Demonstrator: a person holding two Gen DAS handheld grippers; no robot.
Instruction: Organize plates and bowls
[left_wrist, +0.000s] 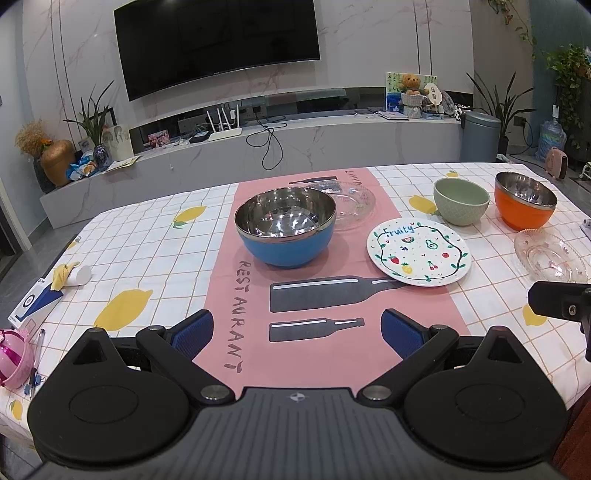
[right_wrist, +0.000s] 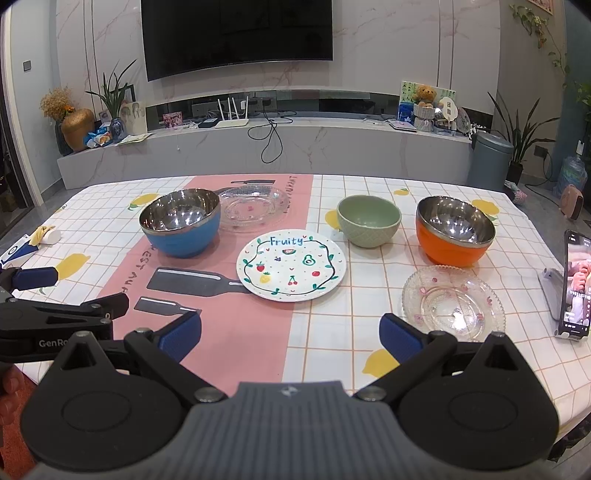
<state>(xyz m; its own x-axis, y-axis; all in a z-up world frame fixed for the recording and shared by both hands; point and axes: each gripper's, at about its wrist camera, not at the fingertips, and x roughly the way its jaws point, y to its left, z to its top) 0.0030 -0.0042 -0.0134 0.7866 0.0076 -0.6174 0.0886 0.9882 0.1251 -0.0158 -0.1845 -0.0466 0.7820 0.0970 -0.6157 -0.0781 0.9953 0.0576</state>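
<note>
A blue steel-lined bowl (left_wrist: 286, 227) (right_wrist: 181, 227) sits on the pink runner, with a clear glass plate (left_wrist: 352, 203) (right_wrist: 253, 206) just behind it. A white "Fruity" plate (left_wrist: 419, 256) (right_wrist: 291, 267) lies in the middle. Right of it stand a green bowl (left_wrist: 461, 201) (right_wrist: 368, 219) and an orange steel-lined bowl (left_wrist: 525, 205) (right_wrist: 455, 230). A second glass plate (left_wrist: 550, 256) (right_wrist: 453, 302) lies at the near right. My left gripper (left_wrist: 297, 332) hovers open over the runner, holding nothing. My right gripper (right_wrist: 290, 332) is open and holds nothing too, near the front edge.
A phone on a stand (right_wrist: 574, 284) is at the table's right edge. At the left edge lie a blue-white box (left_wrist: 35, 301), a small white cup (left_wrist: 79, 275), a pen (left_wrist: 37, 350) and a pink toy (left_wrist: 14, 358). The left gripper's body (right_wrist: 55, 317) shows in the right wrist view.
</note>
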